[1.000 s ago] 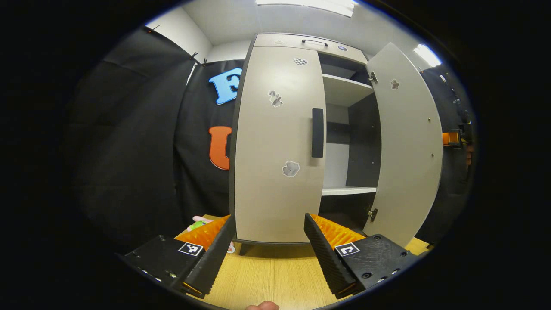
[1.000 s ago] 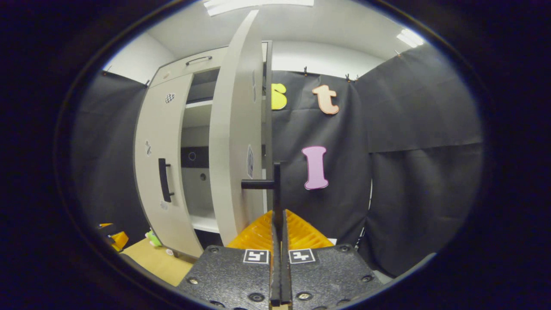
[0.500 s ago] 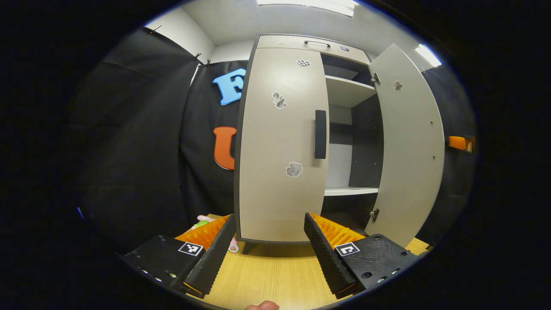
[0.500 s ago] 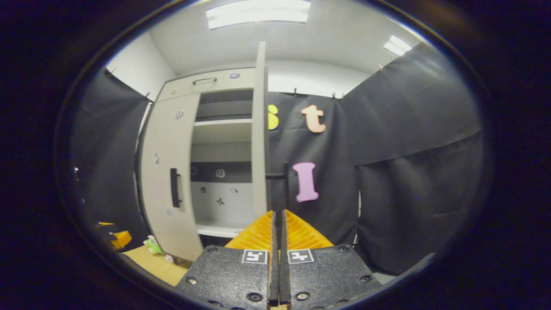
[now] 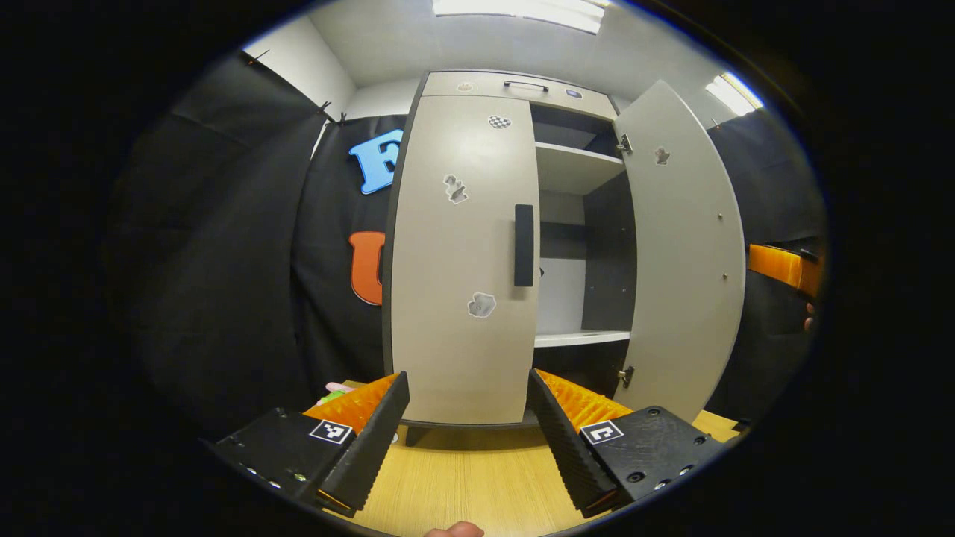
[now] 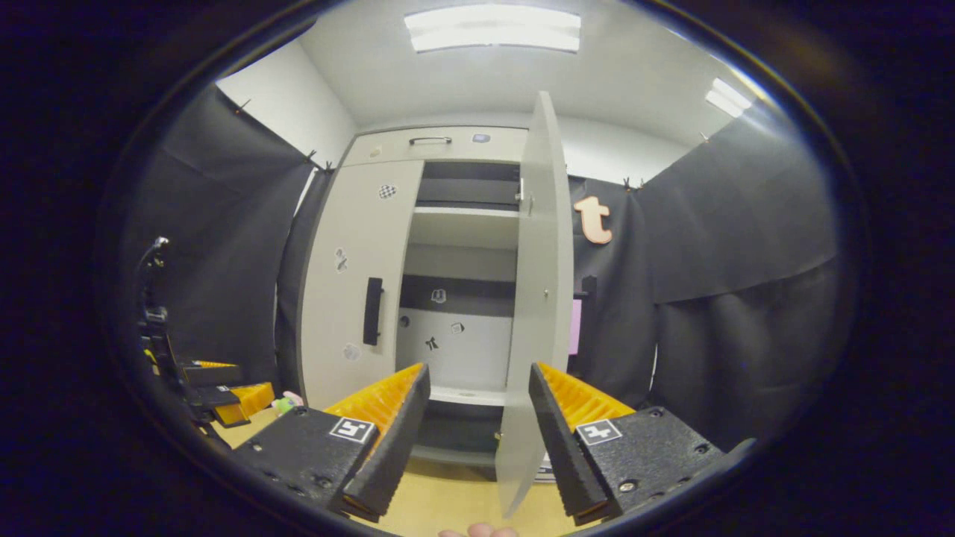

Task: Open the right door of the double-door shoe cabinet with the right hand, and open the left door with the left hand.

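Your right tool (image 6: pixel 477 436) is spread apart, holding nothing, facing the shoe cabinet (image 6: pixel 448 142) with the right door (image 6: pixel 541 298) swung wide open between its fingers. Left door (image 5: pixel 462 261) is shut, its handle (image 5: pixel 524 245) untouched. Your left tool (image 5: pixel 466 436) is also apart, empty, over the worktop (image 5: pixel 470 477) in front of that door

Black cloth (image 6: pixel 731 246) drapes the booth's sides under a white ceiling (image 6: pixel 619 67) with bright light panels (image 6: pixel 492 28); the surface (image 5: pixel 470 485) is light wood.
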Tool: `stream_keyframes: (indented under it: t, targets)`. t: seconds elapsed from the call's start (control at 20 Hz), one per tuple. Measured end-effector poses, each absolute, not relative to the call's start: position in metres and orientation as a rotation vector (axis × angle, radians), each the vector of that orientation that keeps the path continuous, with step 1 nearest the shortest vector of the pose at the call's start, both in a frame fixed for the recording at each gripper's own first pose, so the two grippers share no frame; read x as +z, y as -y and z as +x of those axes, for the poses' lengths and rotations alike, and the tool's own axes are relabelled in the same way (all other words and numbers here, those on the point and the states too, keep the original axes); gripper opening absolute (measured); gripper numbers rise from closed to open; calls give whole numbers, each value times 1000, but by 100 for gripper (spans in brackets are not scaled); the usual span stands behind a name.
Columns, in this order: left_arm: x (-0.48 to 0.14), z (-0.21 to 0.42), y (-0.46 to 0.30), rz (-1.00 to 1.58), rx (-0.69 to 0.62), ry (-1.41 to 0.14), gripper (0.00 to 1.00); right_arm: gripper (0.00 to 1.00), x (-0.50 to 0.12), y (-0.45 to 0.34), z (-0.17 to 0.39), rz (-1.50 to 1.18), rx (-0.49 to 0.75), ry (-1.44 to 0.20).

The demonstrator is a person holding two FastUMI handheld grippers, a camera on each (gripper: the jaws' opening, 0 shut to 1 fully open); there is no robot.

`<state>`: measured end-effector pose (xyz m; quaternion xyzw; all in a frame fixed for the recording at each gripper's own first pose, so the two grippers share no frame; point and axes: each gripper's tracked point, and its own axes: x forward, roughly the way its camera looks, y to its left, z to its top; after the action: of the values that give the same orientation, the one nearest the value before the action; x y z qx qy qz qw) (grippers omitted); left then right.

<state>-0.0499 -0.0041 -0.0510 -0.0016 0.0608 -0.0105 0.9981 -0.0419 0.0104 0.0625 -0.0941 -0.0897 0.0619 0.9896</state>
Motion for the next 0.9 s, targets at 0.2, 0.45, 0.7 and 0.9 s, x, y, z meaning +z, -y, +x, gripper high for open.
stream_keyframes:
  t: [0.2,0.45,0.7,0.9]
  targets:
    - [-49,-58,6,6,-26,-116,95,95,55,-13,-39,-154,120,155]
    - [-49,-61,5,6,-26,-111,95,96,44,-2,-35,-98,91,112]
    - [-23,-30,19,4,-86,-83,95,99,41,10,-31,-110,45,92]
    - [25,52,51,-11,-203,-73,95,96,51,-4,-34,-108,79,122]
